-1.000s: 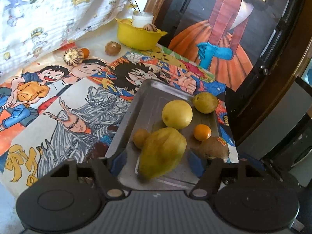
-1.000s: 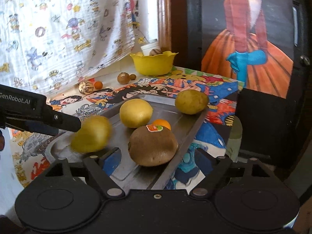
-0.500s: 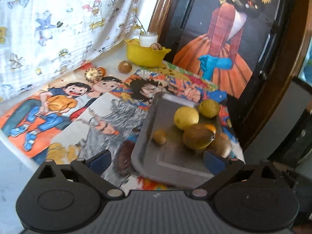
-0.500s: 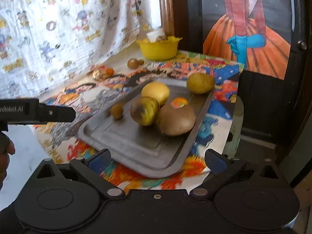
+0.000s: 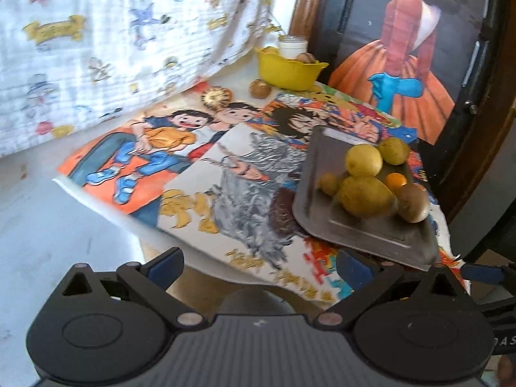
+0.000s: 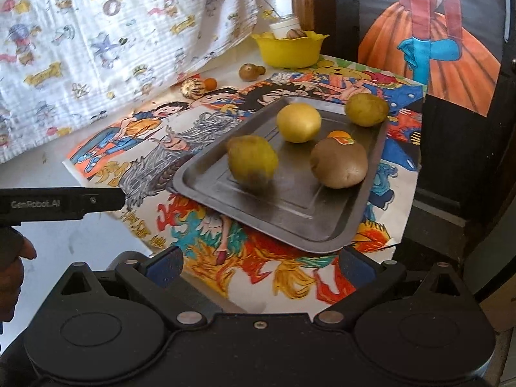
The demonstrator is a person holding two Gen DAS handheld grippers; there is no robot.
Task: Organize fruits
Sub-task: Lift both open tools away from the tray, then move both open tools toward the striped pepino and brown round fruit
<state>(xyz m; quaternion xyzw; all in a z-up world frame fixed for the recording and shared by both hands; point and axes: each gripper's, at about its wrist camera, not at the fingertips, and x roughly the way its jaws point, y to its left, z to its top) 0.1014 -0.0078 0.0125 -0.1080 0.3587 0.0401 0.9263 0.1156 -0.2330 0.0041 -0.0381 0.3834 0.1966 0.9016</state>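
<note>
— Grey metal tray [image 6: 325, 229] on the cartoon-print cloth [image 6: 277, 277]: what does it carry?
— Six fruits, the greenish mango [image 6: 252, 160] nearest left. Both the left gripper [image 5: 259, 266] and right gripper [image 6: 260, 262] gape wide, empty, short of the tray.

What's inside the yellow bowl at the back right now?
In the yellow bowl, a brownish round fruit pokes above the rim, beside a white cup that is in or just behind it. The wall hides anything lower down.
</note>
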